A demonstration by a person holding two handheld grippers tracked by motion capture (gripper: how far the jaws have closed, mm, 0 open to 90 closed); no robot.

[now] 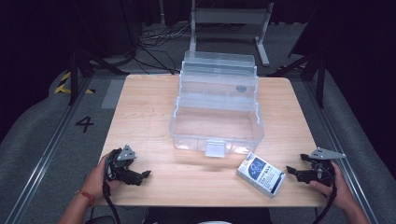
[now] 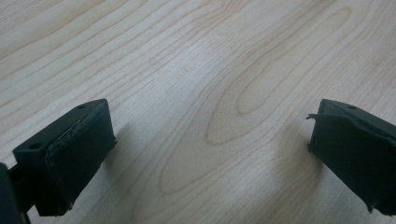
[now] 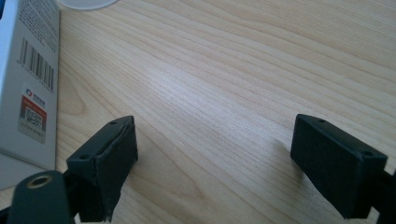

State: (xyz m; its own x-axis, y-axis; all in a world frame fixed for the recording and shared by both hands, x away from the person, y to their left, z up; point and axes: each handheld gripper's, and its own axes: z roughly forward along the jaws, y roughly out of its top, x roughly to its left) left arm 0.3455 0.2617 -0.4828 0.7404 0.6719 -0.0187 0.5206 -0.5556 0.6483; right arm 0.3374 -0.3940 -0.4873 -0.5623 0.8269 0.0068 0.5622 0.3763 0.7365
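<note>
Low over the table point(image 1: 154, 98), both tongs, left point(image 1: 145, 174) and right point(image 1: 290, 170), point inward, gaping wide, holding nothing.

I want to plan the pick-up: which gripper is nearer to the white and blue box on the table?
Right. The right gripper sits just beside the box, jaws open toward it. The left gripper, also open, is far across the table.

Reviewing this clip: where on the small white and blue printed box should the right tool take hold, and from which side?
Probably across the two long edges of the small white and blue printed box, coming in from its right, where the right tool waits open. The box lies flat and slanted on the wooden table, short end toward that tool.
</note>
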